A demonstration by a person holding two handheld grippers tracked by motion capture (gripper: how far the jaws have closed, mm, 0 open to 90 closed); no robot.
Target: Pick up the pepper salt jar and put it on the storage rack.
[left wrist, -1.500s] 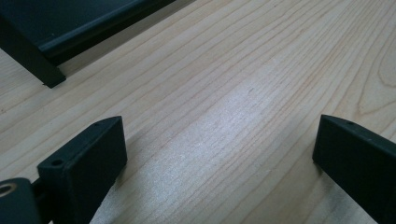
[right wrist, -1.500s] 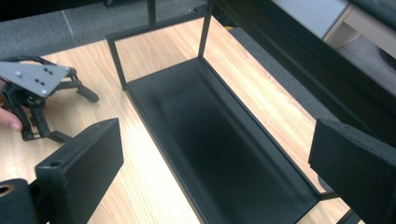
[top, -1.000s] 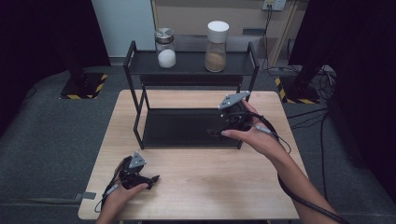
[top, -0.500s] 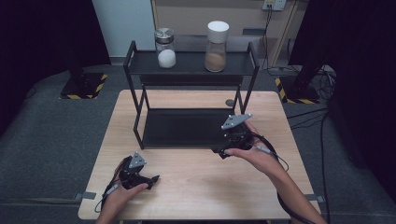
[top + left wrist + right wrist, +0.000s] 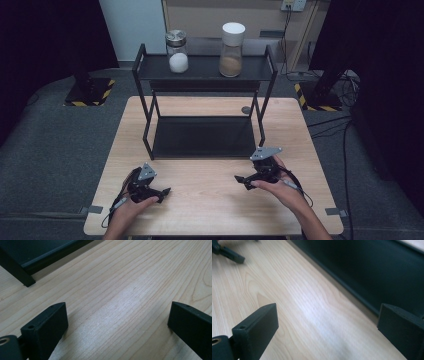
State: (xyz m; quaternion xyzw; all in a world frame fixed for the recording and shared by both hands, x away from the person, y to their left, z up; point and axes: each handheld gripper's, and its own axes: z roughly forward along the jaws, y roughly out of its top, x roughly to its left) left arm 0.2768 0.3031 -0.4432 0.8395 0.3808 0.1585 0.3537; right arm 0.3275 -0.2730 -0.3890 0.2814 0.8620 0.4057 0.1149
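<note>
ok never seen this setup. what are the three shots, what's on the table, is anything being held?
There is no robot here: a person holds a handheld two-jaw gripper in each hand. The high view looks down on the wooden table from the person's side, with the left gripper at the lower left and the right gripper near the lower middle, both low over bare wood.

The other two pictures come from cameras riding on the grippers, each looking along its own black jaws. Both pairs of jaws stand wide apart with only wood grain between them, so nothing is held.

On the table stands a black two-tier rack. Its top shelf carries a jar of white powder with a metal lid and a taller jar of brown powder with a white lid. The lower shelf looks bare.
</note>
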